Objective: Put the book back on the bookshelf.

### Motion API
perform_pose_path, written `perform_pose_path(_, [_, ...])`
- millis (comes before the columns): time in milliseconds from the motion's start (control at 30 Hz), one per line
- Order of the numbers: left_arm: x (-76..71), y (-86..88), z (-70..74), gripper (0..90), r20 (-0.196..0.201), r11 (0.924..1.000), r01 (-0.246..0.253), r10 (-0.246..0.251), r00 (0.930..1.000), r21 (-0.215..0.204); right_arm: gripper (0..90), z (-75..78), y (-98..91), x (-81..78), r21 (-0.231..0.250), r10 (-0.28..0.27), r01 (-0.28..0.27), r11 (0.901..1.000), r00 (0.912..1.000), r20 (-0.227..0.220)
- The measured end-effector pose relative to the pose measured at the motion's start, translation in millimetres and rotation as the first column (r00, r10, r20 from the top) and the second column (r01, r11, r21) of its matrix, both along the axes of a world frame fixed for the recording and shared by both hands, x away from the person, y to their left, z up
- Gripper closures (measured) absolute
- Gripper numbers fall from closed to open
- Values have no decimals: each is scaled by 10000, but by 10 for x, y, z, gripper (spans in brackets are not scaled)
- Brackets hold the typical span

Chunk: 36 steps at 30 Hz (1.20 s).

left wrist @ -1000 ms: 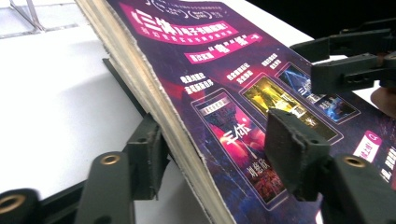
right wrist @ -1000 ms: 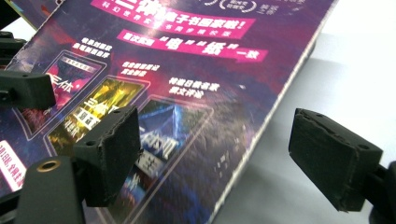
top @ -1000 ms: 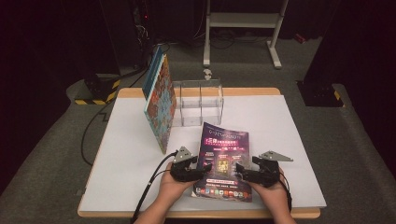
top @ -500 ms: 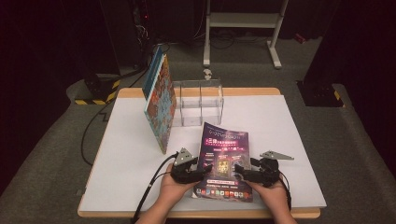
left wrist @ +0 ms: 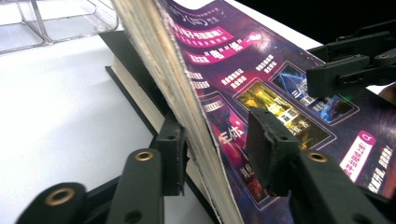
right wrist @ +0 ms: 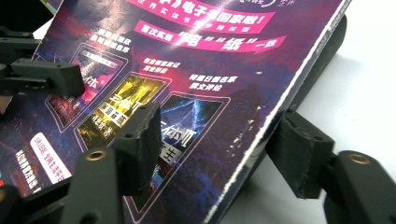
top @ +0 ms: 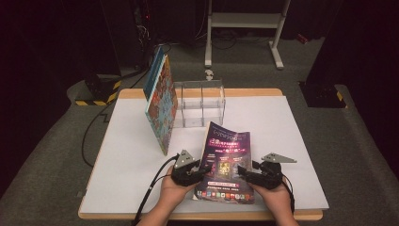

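The magazine (top: 227, 162) is being worked at the near edge of the table (top: 291, 141), between the two hands. It's flanked on both sides: the left gripper (top: 200, 170) is set at its left edge, the right gripper (top: 243, 171) at its right edge, probably so it can be lifted level without flopping.

In the left gripper view the magazine's page edge (left wrist: 182, 93) is seen standing up between the jaws, with one pad (left wrist: 173, 158) right against the underside and the other pad (left wrist: 268, 149) still off the cover, so it isn't pinched yet. Those jaws have just been closing, with the magazine between them. Same story on the right: the jaws have just been closing around the right edge (right wrist: 275, 88), one pad (right wrist: 140, 140) over the cover and the other (right wrist: 299, 154) clear of the edge, a gap visible. So both are counted as not gripping yet.

The left side looks raised off the table, likely levered up so a jaw could be slid underneath.

The long axis runs away from the person toward the clear stand (top: 200, 101), top end far, tilted slightly right. A book (top: 160, 101) is leaned upright against the stand's left side, well apart from the magazine, which is probably headed there next.
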<state>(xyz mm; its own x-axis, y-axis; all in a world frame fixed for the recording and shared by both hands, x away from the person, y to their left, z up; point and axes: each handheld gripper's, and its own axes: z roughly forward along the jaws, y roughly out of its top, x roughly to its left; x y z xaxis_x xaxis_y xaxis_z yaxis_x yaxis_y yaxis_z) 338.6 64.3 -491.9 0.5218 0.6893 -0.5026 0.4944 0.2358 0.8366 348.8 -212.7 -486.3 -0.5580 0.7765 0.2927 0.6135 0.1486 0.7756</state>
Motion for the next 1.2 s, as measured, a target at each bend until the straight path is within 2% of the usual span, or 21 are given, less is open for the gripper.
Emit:
perform_pose_path(267, [-23,13,29,682,144,9999,-66,68,9999,-109,552,69,-28,-47,-51,-47,49,10000,9993,366])
perform_pose_path(433, [-42,37,58,715,275,9999,-4,8,9996,-162,614,119,-29,-79,-132,-16,24,9999,9981,612])
perform_pose_path(533, [-54,57,96,732,304,9994,62,-51,9995,-354,645,155,-24,-99,-142,-9,21,9999,9965,833])
perform_pose_path(700, [-53,80,155,735,372,9992,-20,34,9993,-392,669,210,12,-93,-172,-9,25,9998,9956,939])
perform_pose_path(733, [-51,85,178,737,378,9986,-87,107,9992,-529,673,224,19,-85,-147,-6,20,9999,9955,952])
perform_pose_path(800, [-42,120,228,743,496,9984,-139,166,9986,-548,681,261,46,-72,-129,11,2,9999,9947,1024])
perform_pose_path(1000, [16,195,327,759,622,9965,-401,447,9971,-732,693,376,161,8,-234,116,-90,9997,9936,1124])
perform_pose_path(1200, [46,273,384,767,729,9930,-691,762,9944,-954,706,436,249,111,-60,151,-144,9999,9917,1280])
